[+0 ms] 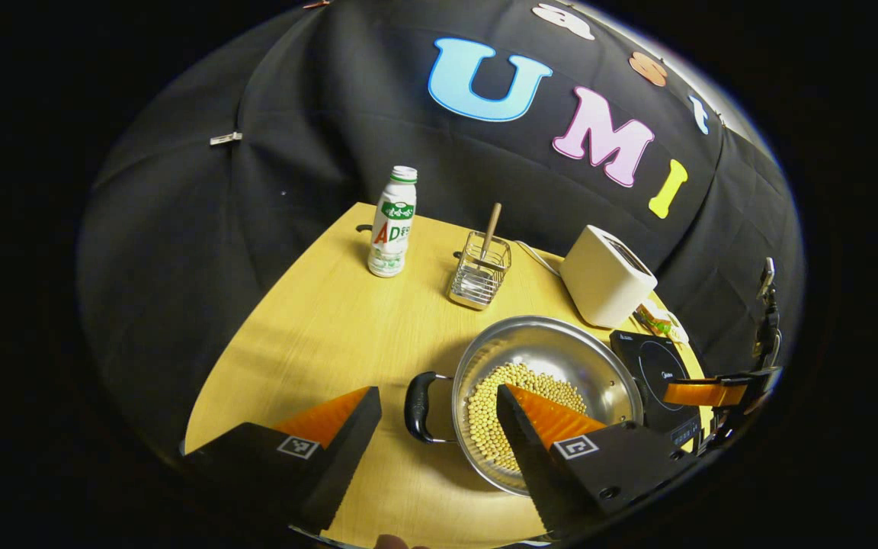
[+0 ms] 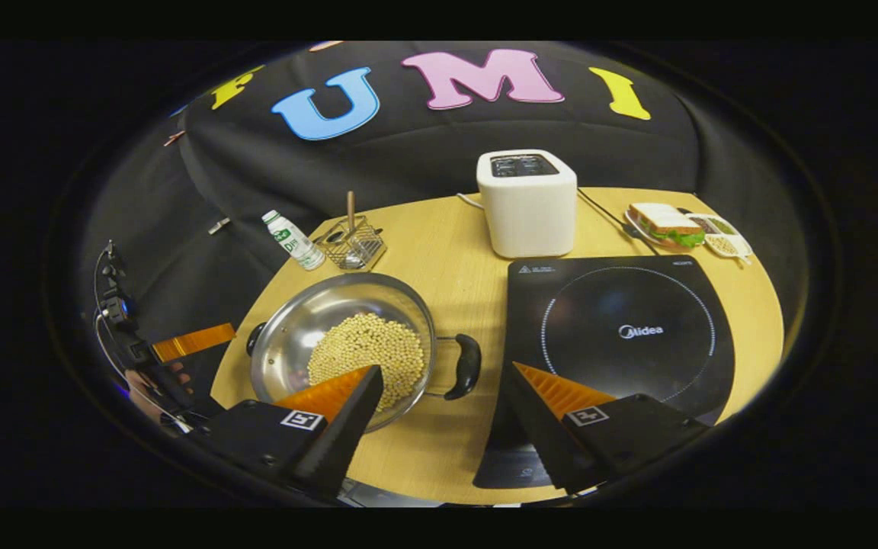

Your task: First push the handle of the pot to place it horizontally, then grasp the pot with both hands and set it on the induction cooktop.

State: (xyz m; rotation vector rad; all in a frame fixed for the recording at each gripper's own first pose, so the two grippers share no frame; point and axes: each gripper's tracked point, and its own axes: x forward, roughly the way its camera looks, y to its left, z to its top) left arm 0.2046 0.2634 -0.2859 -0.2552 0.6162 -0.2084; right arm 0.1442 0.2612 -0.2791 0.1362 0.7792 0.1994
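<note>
A steel pot [image 1: 553, 351] with soybeans in it stands on the yellow table, just left of the black induction cooktop [image 2: 622, 328]. The pot has two black side handles. In the left gripper view its handle [image 1: 418, 408] lies between the spread fingers of my left gripper [image 1: 436, 390], which is open. In the right gripper view the pot [image 2: 317, 313] shows its other handle [image 2: 463, 366] between the fingers of my right gripper [image 2: 447, 370], also open. The cooktop [image 1: 656, 366] sits behind the pot in the left gripper view. Neither gripper presses on a handle.
A white toaster [image 2: 527, 202] stands behind the cooktop, a plate with a sandwich [image 2: 668, 223] to its right. A milk bottle [image 1: 392, 221] and a wire basket [image 1: 479, 271] with a wooden stick stand at the table's far side. The table edge runs close under both grippers.
</note>
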